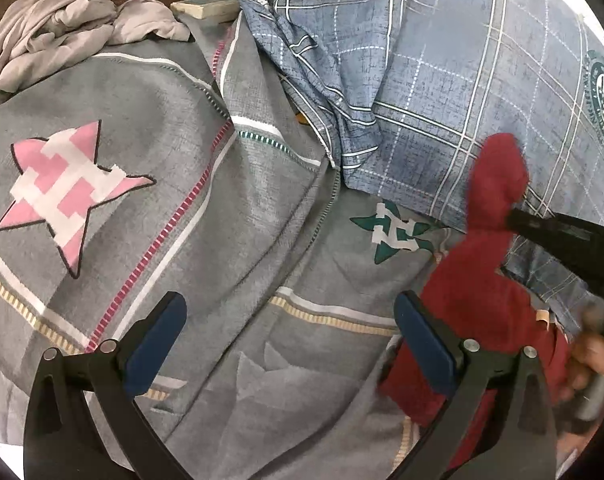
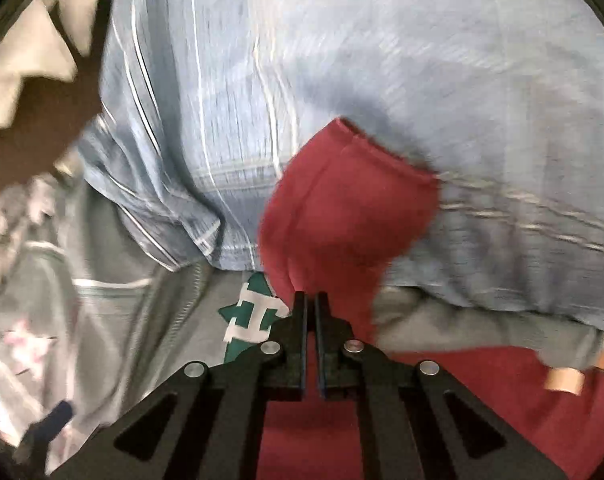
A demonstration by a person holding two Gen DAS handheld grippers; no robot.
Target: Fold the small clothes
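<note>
The right hand-held gripper (image 2: 311, 300) has its jaws nearly together, pinching an edge of the red garment (image 2: 342, 208), which lifts up ahead of the fingertips while the rest trails below and to the gripper's right on the bed cover (image 1: 230, 216). The left hand-held gripper (image 1: 290, 332) is spread wide and holds nothing; the red cloth lies just past its right finger (image 1: 426, 340). A blue plaid pillow (image 1: 462, 80) sits ahead (blur in the right view suggests motion). To do this step well, I judge the left should catch a matching edge, then both draw the cloth taut and flat before creasing, clear of the pillow.
</note>
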